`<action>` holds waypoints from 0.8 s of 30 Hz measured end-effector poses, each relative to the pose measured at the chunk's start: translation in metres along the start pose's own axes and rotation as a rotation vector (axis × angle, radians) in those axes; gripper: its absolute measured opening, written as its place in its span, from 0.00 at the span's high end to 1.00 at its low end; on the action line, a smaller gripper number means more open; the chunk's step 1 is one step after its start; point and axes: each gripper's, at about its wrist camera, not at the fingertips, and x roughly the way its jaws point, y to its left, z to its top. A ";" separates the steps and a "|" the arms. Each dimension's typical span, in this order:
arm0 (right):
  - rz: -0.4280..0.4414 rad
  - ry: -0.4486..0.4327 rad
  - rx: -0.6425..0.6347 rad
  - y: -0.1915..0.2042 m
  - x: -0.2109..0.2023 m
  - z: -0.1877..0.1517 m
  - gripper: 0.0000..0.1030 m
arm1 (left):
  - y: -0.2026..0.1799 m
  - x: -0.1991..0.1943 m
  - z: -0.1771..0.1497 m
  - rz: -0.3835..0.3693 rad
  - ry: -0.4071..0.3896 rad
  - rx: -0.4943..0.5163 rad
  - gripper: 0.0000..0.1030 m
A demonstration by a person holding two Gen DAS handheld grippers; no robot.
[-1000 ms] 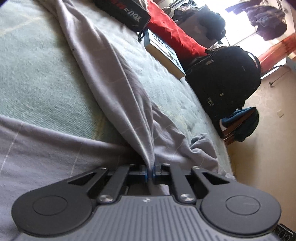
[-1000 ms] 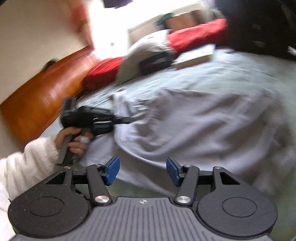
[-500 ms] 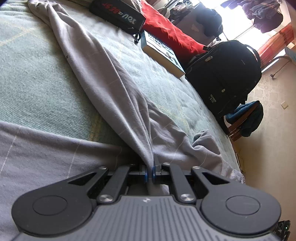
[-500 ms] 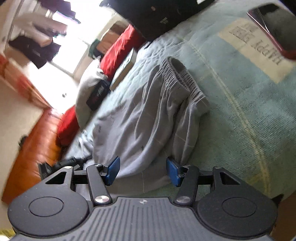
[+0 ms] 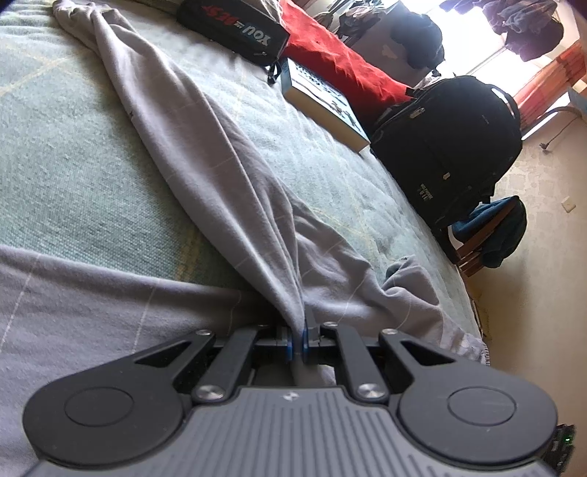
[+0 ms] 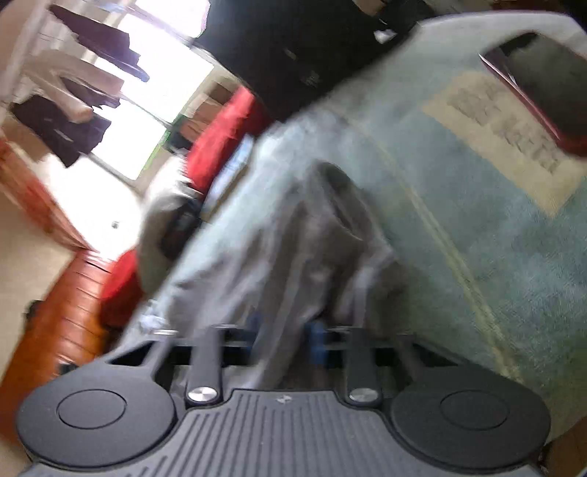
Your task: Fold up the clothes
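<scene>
Grey trousers (image 5: pixel 220 176) lie stretched over the green bed cover (image 5: pixel 73 165). My left gripper (image 5: pixel 298 341) is shut on a bunched fold of one leg, and the cloth runs taut from its pads toward the far end. The right wrist view is blurred. There my right gripper (image 6: pixel 284 341) is closing, its blue pads on either side of a band of the trousers (image 6: pixel 293 249) near the waistband end. Cloth fills the gap between those pads.
A black pouch (image 5: pixel 234 29), a book (image 5: pixel 323 99) and a red cushion (image 5: pixel 330 62) lie at the far end of the bed. A black backpack (image 5: pixel 447 146) stands at the bed's right edge. A dark flat device (image 6: pixel 543 95) lies on the cover.
My right gripper swung round and came down onto the trousers' waistband end, and its pads have drawn together around the cloth. The left gripper kept its hold and stayed put.
</scene>
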 end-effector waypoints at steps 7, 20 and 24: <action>0.013 -0.044 -0.054 0.011 -0.008 0.006 0.96 | -0.039 -0.032 0.008 0.038 -0.066 0.104 0.97; -0.054 -0.042 -0.058 -0.002 -0.025 0.002 0.96 | -0.054 -0.087 -0.035 0.049 -0.075 0.148 0.97; -0.029 -0.051 -0.044 0.000 -0.031 0.001 0.96 | -0.053 -0.097 -0.046 0.030 -0.080 0.139 0.97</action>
